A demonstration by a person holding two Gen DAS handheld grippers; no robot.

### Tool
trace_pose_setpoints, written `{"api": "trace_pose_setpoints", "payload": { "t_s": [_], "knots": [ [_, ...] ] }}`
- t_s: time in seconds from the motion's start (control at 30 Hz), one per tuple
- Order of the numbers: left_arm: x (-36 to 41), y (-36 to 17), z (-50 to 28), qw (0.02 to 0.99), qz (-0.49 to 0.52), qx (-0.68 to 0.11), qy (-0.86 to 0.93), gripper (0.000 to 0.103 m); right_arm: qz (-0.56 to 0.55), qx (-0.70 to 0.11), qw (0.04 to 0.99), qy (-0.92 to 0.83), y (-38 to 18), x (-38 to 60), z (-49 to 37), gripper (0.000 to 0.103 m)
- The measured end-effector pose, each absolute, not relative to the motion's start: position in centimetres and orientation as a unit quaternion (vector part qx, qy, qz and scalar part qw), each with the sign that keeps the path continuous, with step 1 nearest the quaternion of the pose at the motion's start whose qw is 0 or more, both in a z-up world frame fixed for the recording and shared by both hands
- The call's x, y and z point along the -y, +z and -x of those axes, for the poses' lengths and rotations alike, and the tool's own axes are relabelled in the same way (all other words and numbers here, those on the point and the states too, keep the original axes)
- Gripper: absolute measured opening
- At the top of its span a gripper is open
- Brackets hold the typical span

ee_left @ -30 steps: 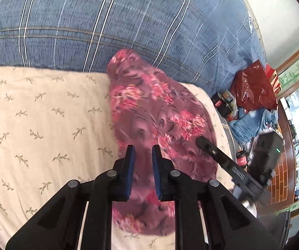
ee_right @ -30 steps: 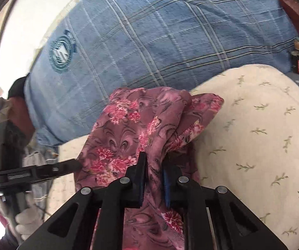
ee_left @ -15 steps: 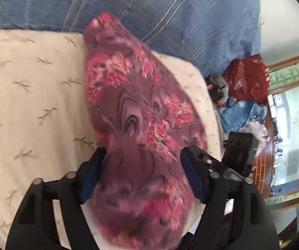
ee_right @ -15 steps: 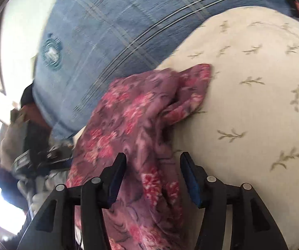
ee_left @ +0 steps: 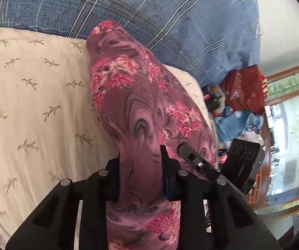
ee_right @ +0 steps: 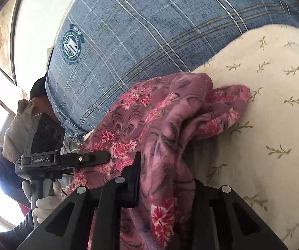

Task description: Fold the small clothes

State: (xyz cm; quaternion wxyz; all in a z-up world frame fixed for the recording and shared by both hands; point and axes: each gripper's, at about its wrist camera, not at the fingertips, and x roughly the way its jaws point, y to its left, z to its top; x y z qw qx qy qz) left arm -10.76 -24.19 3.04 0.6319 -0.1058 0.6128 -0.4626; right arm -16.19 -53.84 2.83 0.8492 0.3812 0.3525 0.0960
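The garment (ee_left: pixel 141 108) lies on the sheet (ee_left: pixel 34 95), stretching ahead between both tongs; pillow (ee_left: pixel 149 16) beyond, seemingly touching.

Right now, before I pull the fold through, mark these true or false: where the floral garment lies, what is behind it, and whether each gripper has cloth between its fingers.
1. The floral garment lies on the cream leaf-print sheet. True.
2. The left gripper has nothing between its fingers. False: floral cloth fills the gap as its jaws close.
3. The right gripper has floral cloth between its fingers. True.
4. A green striped pillow sits behind the garment. False: it is a blue plaid pillow.
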Motion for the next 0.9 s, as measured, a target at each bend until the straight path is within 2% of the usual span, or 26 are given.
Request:
{"api": "trace_pose_setpoints", "payload": {
  "t_s": [0.3, 0.47, 0.57, 0.73, 0.8, 0.87, 0.9],
  "knots": [
    [15.6, 6.8, 13.3, 0.65, 0.125, -0.595, -0.457, 0.025, -0.376, -0.344, 0.85, 0.132, 7.0, 48.5, 18.6, 0.021],
    [9.3, 7.1, 15.2, 0.664, 0.135, -0.592, -0.436, 0.025, -0.377, -0.355, 0.838, 0.174, 7.5, 43.1, 19.2, 0.021],
    [5.3, 5.8, 16.5, 0.673, 0.142, -0.592, -0.421, 0.026, -0.379, -0.36, 0.828, 0.2, 6.9, 39.6, 19.7, 0.021],
    [0.4, 0.4, 17.5, 0.673, 0.146, -0.622, -0.373, 0.025, -0.367, -0.402, 0.81, 0.218, 3.1, 33.6, 20.7, 0.023],
    [-0.8, -1.8, 17.3, 0.656, 0.168, -0.636, -0.368, 0.038, -0.344, -0.434, 0.809, 0.197, 1.1, 32.0, 20.9, 0.027],
    [-1.8, -2.6, 17.1, 0.645, 0.199, -0.638, -0.37, 0.044, -0.354, -0.43, 0.808, 0.191, 0.2, 32.0, 21.2, 0.029],
    [-2.0, -2.4, 17.2, 0.645, 0.201, -0.634, -0.376, 0.044, -0.366, -0.428, 0.804, 0.189, 0.3, 32.4, 21.4, 0.034]
  ]
}}
